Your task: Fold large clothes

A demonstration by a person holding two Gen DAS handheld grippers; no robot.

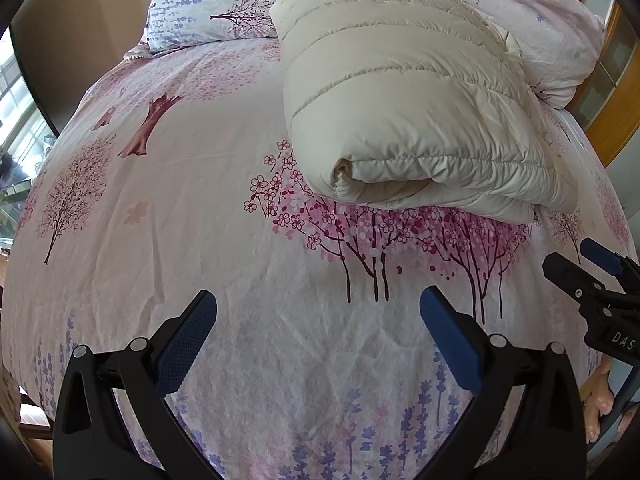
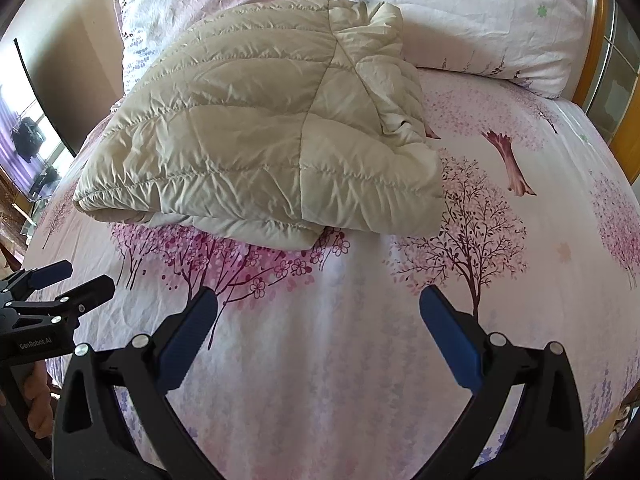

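A cream quilted down jacket (image 1: 404,96) lies folded into a thick bundle on the bed, its rolled edge facing me; it also shows in the right wrist view (image 2: 256,132). My left gripper (image 1: 318,306) is open and empty, hovering over the floral sheet a short way in front of the jacket. My right gripper (image 2: 318,306) is open and empty, also short of the jacket. Each gripper shows in the other's view: the right one (image 1: 576,260) at the right edge, the left one (image 2: 80,276) at the left edge.
The bed (image 1: 160,220) has a pink sheet with tree prints. Pillows (image 2: 460,12) lie behind the jacket at the headboard. A wooden bed frame (image 1: 612,92) runs along the right. A wall and a window (image 2: 28,140) are at the left.
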